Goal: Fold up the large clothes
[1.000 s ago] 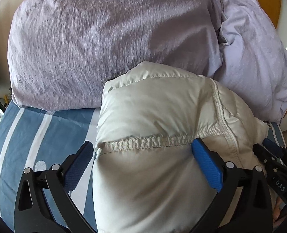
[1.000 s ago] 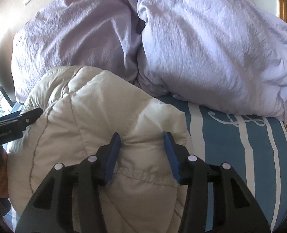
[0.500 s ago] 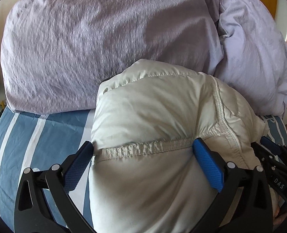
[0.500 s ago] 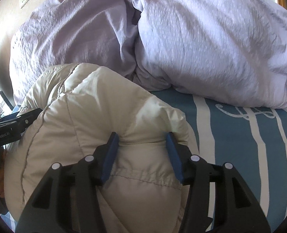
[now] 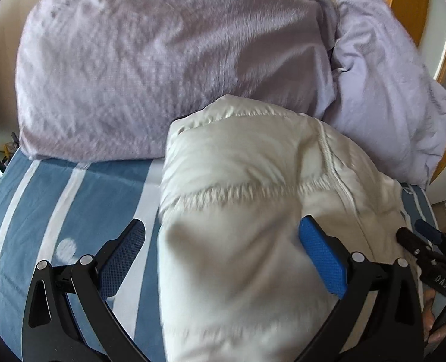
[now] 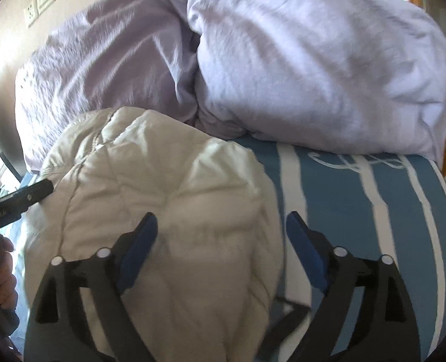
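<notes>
Jacket (image 5: 253, 211) bulk is lying bunched on the striped sheet (image 5: 72, 199) against 2 lilac pillows (image 5: 162, 69); you are keeping both the left gripper (image 5: 223, 250) and right gripper (image 6: 221, 241) spread wide around it.

Padded jacket (image 5: 247, 211) lies bunched on the bed sheet (image 5: 72, 199), its far end touching two pillows (image 5: 162, 69) set side by side behind it. Left gripper (image 5: 223, 256) sits at the jacket's near-left part, right gripper (image 6: 223, 247) at its near-right edge. Sheet shows on both sides of the jacket; wall sockets (image 6: 40, 3) behind the pillows.
</notes>
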Demonstrator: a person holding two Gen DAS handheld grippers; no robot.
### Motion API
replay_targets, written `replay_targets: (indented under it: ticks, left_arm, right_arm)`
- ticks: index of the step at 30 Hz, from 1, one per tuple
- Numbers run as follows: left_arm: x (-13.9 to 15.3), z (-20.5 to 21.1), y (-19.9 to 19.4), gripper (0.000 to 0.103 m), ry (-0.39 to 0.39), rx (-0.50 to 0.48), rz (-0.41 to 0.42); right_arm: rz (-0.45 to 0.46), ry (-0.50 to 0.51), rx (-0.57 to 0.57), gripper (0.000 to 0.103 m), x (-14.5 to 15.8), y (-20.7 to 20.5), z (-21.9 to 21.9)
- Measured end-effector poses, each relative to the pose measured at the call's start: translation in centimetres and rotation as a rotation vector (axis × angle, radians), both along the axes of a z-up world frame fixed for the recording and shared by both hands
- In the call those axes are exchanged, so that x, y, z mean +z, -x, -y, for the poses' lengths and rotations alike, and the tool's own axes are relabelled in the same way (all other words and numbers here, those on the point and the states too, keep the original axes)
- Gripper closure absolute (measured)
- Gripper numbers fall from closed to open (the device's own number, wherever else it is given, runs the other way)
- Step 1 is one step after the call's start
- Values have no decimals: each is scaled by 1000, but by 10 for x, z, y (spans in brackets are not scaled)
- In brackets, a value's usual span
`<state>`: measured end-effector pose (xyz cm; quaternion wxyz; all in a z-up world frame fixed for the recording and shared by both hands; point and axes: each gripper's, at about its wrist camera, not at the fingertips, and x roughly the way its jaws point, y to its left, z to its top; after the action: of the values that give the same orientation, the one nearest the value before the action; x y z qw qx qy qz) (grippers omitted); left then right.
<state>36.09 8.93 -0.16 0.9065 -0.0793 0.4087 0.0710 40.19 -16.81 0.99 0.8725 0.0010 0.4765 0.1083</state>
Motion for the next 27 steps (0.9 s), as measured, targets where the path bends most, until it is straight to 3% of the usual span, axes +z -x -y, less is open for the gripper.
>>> replay_targets:
  ticks: [3, 8, 12, 27]
  left_arm:
    - [7, -1, 26, 1, 21, 3, 0]
    - [15, -1, 85, 1, 51, 20, -6]
    - [16, 2, 125, 1, 65, 37, -17]
    - [34, 33, 215, 1, 99, -28, 22]
  right_arm:
    - [12, -2, -12, 2, 17, 25, 6]
    - [-47, -4, -13, 2, 32, 66, 8]
    - [-31, -21, -7, 2, 46, 105, 4]
    - [-100, -16, 8, 2, 58, 202, -3]
